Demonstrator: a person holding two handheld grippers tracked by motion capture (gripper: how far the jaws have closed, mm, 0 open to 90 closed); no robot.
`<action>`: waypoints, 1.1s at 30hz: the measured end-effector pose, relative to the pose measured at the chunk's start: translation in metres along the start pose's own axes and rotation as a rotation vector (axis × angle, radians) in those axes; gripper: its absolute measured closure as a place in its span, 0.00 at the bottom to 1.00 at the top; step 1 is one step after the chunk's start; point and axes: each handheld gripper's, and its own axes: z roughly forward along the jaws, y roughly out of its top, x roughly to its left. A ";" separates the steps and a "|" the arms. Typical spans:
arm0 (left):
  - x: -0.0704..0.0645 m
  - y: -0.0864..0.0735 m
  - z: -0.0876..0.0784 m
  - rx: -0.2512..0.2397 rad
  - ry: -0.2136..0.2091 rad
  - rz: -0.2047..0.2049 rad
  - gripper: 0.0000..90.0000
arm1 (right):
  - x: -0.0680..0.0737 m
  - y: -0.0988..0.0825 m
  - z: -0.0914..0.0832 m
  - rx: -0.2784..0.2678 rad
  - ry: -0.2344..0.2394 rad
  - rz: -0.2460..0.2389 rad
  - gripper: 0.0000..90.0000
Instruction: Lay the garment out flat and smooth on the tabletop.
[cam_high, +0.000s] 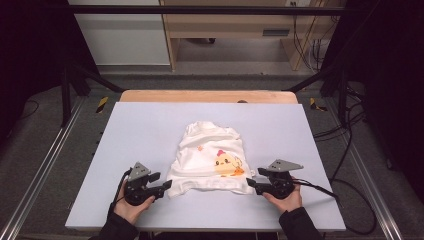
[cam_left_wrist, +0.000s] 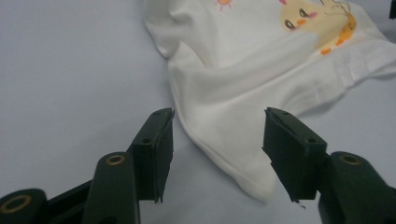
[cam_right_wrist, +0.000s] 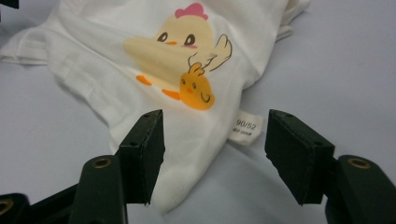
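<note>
On table (cam_high: 150, 125) | white shirt (cam_high: 210, 160), chick print (cam_high: 227, 164), rumpled flat

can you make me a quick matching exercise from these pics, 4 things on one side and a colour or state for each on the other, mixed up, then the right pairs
Things:
1. shirt
2. size tag
3. left gripper
4. small chick print

States:
A. orange
B. open, jaws either side of a bottom corner
C. white, lying crumpled on the table
D. sticks out from the side seam, printed 90/52

Pairs: 1-C, 2-D, 3-B, 4-A
</note>
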 end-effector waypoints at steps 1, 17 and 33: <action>-0.003 -0.004 0.000 0.015 -0.002 0.002 0.48 | 0.002 -0.002 0.000 0.005 0.001 0.004 0.40; -0.025 -0.014 0.011 0.099 0.028 0.037 0.86 | 0.019 -0.015 0.003 0.110 0.039 -0.011 0.86; -0.004 -0.013 -0.043 0.096 -0.157 -0.015 0.94 | 0.022 -0.016 -0.043 0.094 0.189 0.042 0.94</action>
